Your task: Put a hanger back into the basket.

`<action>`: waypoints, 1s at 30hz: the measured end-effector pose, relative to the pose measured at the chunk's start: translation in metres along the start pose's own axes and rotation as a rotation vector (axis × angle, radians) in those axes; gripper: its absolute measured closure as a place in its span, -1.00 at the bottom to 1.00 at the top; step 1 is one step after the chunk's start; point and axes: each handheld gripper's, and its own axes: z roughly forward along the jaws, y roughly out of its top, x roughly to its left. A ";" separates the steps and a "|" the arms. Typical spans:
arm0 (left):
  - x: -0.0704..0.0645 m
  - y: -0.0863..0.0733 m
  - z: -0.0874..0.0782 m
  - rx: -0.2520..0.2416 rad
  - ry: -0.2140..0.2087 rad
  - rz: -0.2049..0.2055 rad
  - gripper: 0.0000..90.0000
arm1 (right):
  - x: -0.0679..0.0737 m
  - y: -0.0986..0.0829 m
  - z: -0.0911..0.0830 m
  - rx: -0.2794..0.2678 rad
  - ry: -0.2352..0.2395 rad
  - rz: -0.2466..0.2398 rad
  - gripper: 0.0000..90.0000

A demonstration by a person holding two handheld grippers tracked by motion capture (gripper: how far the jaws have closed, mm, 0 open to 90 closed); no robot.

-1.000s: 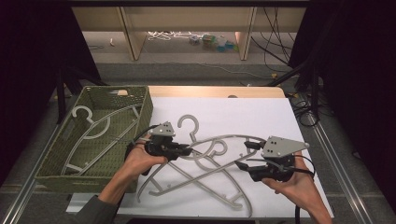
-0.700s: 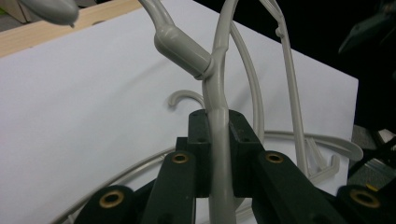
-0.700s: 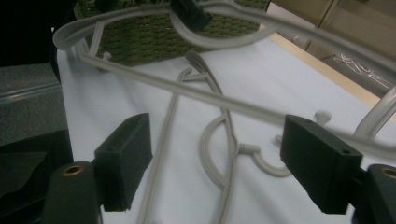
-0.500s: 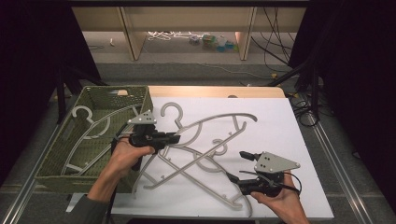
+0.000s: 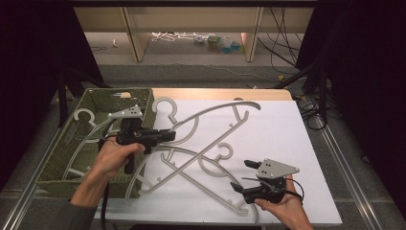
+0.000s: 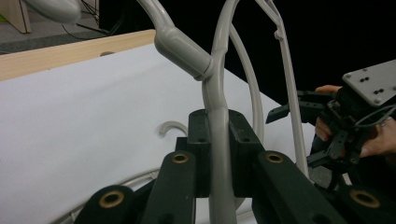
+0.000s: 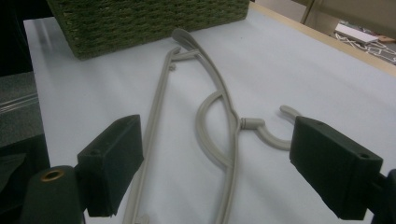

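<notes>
Hangers are being handled at a white-topped table, as seen from the high view. A grey plastic hanger is clamped by the left gripper near its neck and is held raised and tilted, its hook next to the rim of a green woven basket at the table's left edge. More grey hangers are seen lying inside that basket.

The grip itself is settled by the left gripper view: the two black pads are pressed against either side of the hanger's curved arm, with the thicker neck piece just above them. The right gripper and the hand around it are also caught there, farther off at the right edge.

From above, the right gripper is seen low at the near right of the table, its jaws spread wide and nothing between them. A second hanger, flat on the white surface, is shown by the right gripper view between and beyond the two parted pads, its hook turned toward the right pad and the basket wall behind it. Crossed hangers lying between the two grippers are made out from the high view.
</notes>
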 end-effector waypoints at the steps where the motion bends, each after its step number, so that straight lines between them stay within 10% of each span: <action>1: 0.000 0.002 -0.003 -0.001 0.003 -0.002 0.81 | 0.000 0.000 0.000 0.000 0.003 -0.001 -0.59; 9: 0.009 0.025 -0.038 -0.022 0.078 0.035 0.81 | 0.001 -0.001 0.001 -0.005 0.007 -0.010 -0.58; 12: 0.014 0.030 -0.053 -0.033 0.077 -0.029 0.81 | -0.001 -0.001 0.000 0.004 0.011 -0.010 -0.58; 30: 0.079 0.033 -0.139 -0.068 0.416 -0.028 0.81 | -0.003 -0.004 0.000 0.013 0.001 -0.004 -0.59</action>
